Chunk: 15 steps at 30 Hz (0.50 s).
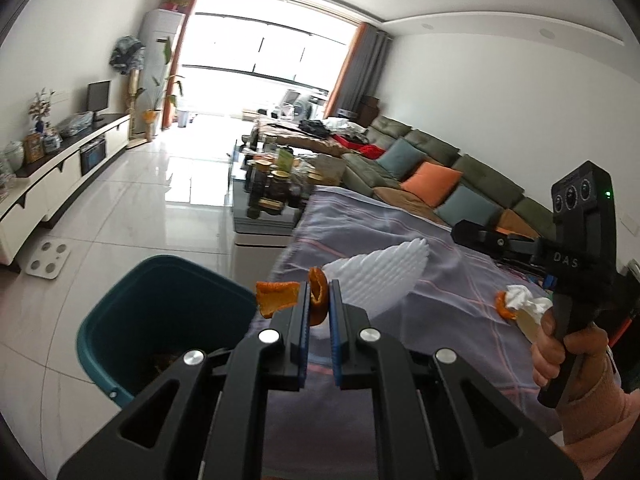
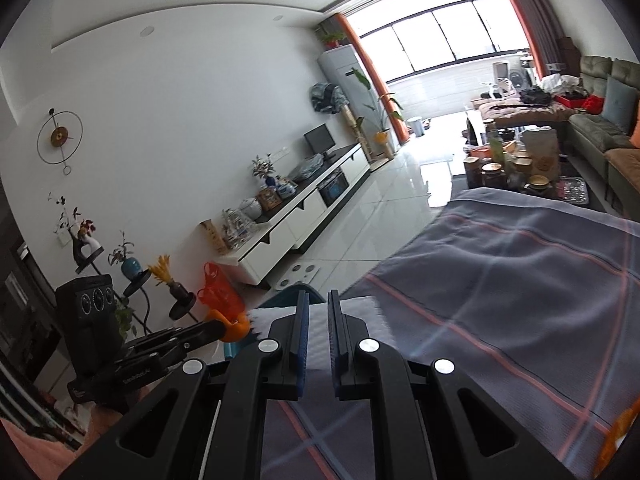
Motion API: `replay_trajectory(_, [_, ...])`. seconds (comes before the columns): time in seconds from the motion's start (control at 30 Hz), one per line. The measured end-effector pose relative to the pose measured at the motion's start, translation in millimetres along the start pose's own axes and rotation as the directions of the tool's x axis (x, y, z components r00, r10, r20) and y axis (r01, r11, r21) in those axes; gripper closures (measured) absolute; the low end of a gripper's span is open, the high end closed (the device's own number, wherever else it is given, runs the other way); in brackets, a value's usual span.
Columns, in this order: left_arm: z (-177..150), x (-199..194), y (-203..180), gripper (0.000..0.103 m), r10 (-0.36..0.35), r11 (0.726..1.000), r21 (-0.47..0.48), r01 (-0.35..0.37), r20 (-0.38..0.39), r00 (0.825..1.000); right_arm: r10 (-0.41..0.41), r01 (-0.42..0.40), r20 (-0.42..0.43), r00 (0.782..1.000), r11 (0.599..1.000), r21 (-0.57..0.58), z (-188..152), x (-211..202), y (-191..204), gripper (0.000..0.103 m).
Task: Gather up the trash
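Note:
My left gripper [image 1: 319, 288] is shut on a piece of orange peel [image 1: 280, 296], which sticks out past its tips over the rim of a teal trash bin [image 1: 160, 312] on the floor. The right wrist view shows the same gripper [image 2: 236, 326] with the peel [image 2: 236, 330] at the lower left. My right gripper [image 2: 318, 300] is shut on the edge of a white ribbed foam sheet [image 2: 360, 312]. In the left wrist view that gripper [image 1: 460, 232] holds the sheet [image 1: 380, 276] above the grey plaid tablecloth [image 1: 440, 320]. Dark trash lies in the bin.
A crumpled white tissue [image 1: 524, 300] and another orange peel [image 1: 502, 306] lie on the cloth near a person's hand [image 1: 568, 352]. A low table with jars [image 1: 272, 188] stands beyond, a green sofa [image 1: 440, 164] to the right, a white TV cabinet [image 2: 304, 212] along the wall.

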<state>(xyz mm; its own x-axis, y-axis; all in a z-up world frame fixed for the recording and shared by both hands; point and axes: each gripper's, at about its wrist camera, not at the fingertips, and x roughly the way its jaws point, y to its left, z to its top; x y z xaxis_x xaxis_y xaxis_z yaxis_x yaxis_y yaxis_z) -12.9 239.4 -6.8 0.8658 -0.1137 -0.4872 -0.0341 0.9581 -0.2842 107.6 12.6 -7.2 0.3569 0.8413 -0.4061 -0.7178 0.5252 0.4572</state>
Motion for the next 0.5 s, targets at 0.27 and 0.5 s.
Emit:
replay_trajectory(0.27, [-2.8,-1.0,23.7,0.093,0.028,0.999,-0.046,-0.028,-0.01,1.0,-0.042,0.042,-0.017,0.999,0.999,-0.028,0.6,16.3,6.6,0.065])
replay_trajectory(0.5, [-3.4,7.4,27.9,0.093,0.023,0.998,-0.062,-0.024,-0.017,1.0,-0.12,0.127,-0.112,0.987,0.99,0.058,-6.6,42.9,-29.7,0.045])
